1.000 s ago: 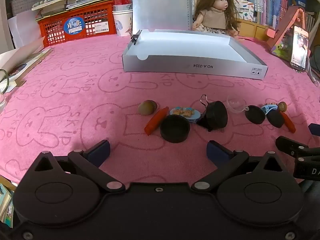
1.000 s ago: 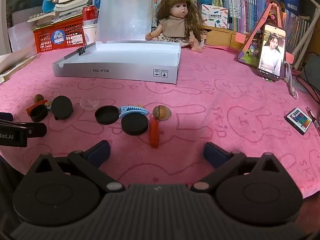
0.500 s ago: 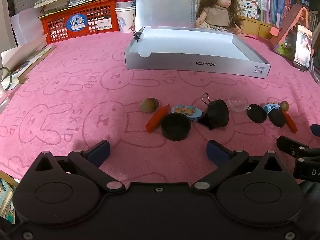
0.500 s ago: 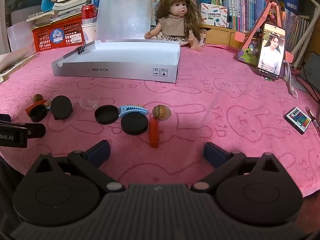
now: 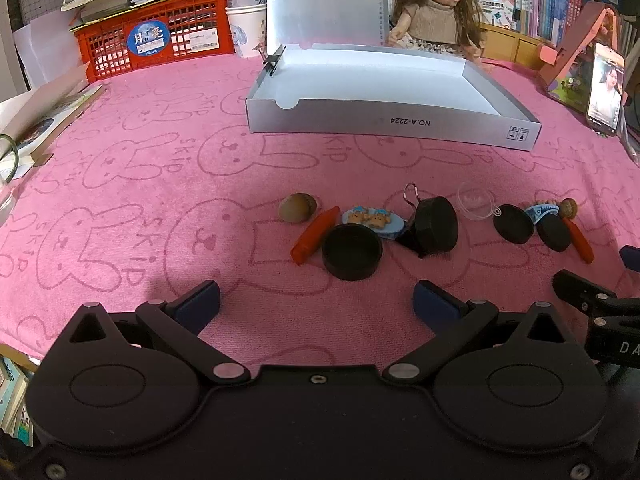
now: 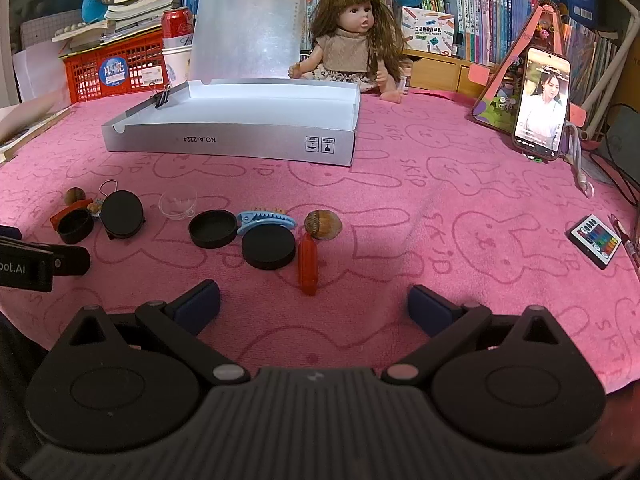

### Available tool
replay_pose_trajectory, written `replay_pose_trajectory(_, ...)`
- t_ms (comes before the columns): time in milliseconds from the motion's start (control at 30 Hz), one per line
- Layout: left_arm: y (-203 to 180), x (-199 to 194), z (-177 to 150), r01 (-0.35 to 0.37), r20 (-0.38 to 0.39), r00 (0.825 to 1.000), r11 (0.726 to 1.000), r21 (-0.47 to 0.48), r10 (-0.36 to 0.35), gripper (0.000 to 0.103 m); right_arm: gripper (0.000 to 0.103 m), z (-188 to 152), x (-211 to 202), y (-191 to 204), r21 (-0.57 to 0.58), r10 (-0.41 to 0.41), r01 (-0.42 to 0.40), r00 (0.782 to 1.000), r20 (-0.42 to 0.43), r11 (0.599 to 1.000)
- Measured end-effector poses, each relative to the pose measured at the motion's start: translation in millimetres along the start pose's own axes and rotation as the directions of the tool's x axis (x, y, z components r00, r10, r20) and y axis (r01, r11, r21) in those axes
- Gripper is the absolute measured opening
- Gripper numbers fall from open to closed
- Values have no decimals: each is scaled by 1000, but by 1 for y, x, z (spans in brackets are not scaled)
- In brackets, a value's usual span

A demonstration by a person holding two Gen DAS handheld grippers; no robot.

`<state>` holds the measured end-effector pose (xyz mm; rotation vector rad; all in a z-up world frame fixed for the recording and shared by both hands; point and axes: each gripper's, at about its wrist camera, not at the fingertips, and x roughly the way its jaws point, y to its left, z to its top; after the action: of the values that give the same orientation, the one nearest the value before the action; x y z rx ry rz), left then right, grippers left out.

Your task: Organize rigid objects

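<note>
Small objects lie in a row on the pink cloth. In the left wrist view: a brown nut (image 5: 298,208), an orange stick (image 5: 315,229), a black round lid (image 5: 352,246), a blue bear clip (image 5: 372,219), a tilted black lid (image 5: 436,224). In the right wrist view: a black lid (image 6: 213,228), a black disc (image 6: 268,246), a blue hair clip (image 6: 266,221), a second nut (image 6: 323,224), an orange stick (image 6: 308,266), a clear cup (image 6: 178,203). An open grey box (image 5: 392,122) stands behind. My left gripper (image 5: 316,304) and right gripper (image 6: 313,306) are open and empty, short of the objects.
A doll (image 6: 354,46), a red basket (image 5: 160,36) with a can and cup, and books stand at the back. A phone on a stand (image 6: 542,104) and a small remote (image 6: 596,240) are at the right. Papers lie at the left edge (image 5: 40,120).
Both grippers have shifted slightly; the left view has drawn a little back and tilted. No object has moved and both stay open.
</note>
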<state>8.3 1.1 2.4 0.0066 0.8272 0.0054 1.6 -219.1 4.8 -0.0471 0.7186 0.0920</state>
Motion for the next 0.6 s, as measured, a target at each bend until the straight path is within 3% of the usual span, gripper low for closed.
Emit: replay_pose_trajectory(600, -1, -1, -2, -3, 12, 1000, 1000, -2, 3, 103, 103, -1, 1, 1, -3, -5, 5, 1000, 2, 1000)
